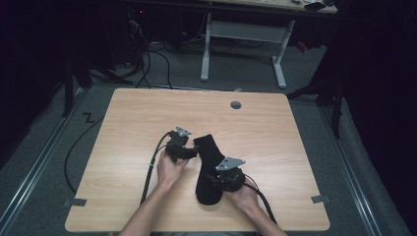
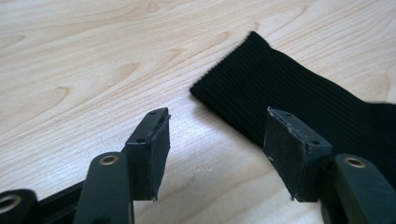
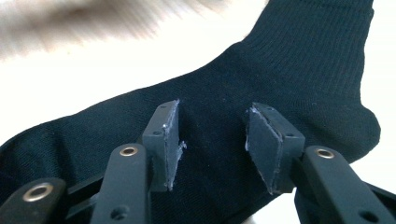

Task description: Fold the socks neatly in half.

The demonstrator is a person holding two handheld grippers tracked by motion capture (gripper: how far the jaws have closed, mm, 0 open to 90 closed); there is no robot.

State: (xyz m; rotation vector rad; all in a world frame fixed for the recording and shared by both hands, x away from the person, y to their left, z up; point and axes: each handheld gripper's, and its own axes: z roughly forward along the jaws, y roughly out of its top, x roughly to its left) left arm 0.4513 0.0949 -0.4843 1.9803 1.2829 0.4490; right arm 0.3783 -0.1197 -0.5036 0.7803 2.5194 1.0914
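Note:
A black sock (image 1: 207,164) lies flat on the light wooden table (image 1: 137,118), its ribbed cuff toward the far side and its toe toward the person. My left gripper (image 1: 191,152) is open just left of the cuff. In the left gripper view my left gripper (image 2: 219,119) has its jaws wide apart, one pad over bare wood and the other at the edge of the sock (image 2: 289,79). My right gripper (image 1: 215,178) is open at the sock's right side, near the foot. In the right gripper view my right gripper (image 3: 215,107) hovers over the sock (image 3: 299,60) with flat fabric behind the pads.
A round cable hole (image 1: 236,104) sits near the table's far edge. Grey tape marks (image 1: 74,202) stick to the front corners. Beyond the table stands a white-legged desk (image 1: 243,29), with cables (image 1: 147,54) on the floor at the left.

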